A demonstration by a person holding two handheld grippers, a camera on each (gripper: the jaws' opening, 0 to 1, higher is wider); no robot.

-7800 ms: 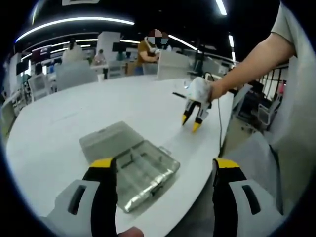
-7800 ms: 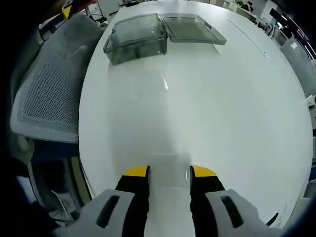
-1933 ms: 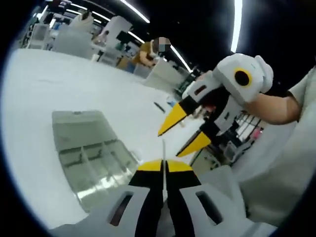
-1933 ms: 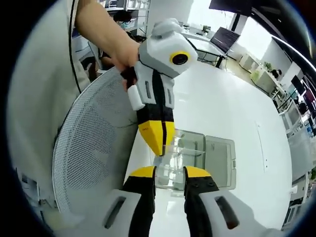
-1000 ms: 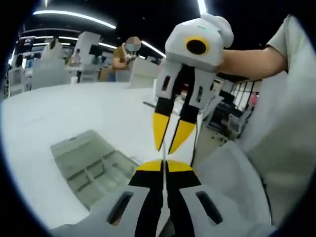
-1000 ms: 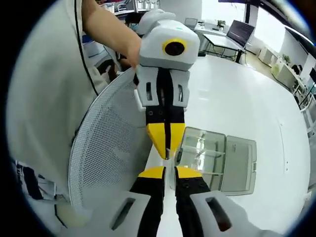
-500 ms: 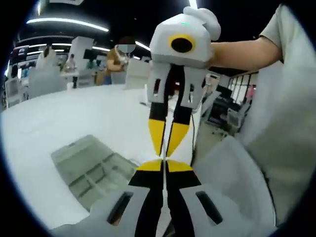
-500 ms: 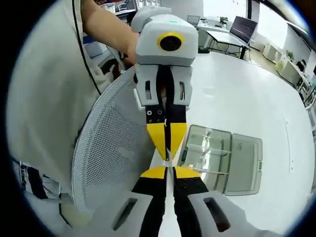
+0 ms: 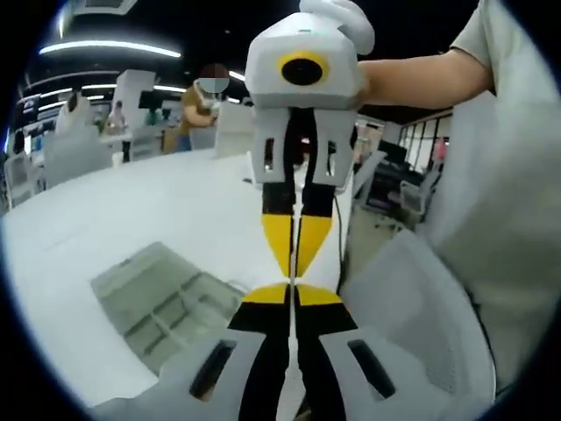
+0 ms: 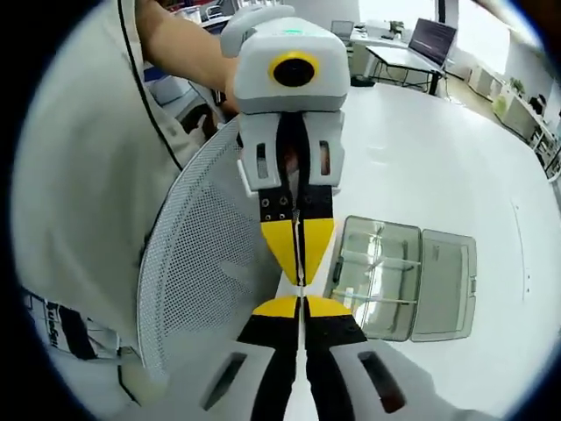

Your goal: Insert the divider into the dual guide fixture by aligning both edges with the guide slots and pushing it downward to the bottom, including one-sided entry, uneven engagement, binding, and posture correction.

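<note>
Both tools tip to tip in the air above the bench [image 10: 456, 132] edge, w/ the divider between them. My left tool [image 9: 291, 294] has its jaws drawn together on the thin clear divider [image 9: 294, 267], seen edge-on as a pale line rising from the tips; my right tool [image 10: 301, 305] is likewise pinched closed on the same sheet, and in the right gripper view the left tool [image 10: 298, 263] points straight down at it. The fixture (a clear compartmented box w/ its lid folded open) [image 10: 379, 276] lies on the bench below and to one side, well apart from the divider; in the left gripper view the same box [image 9: 162, 307] sits low left. Risks, as I judge them: the sheet is thin and slick, so two opposed grips could bow or twist it, and a tilted approach would let one edge enter its slot first and bind; releasing one tool too soon might let it swing. Nothing lies between divider and box, but a mesh chair back [image 10: 210, 263] stands just beside the bench edge under my hands, and my own torso is near. Other people, chairs and monitors farther off pose no obstruction.
</note>
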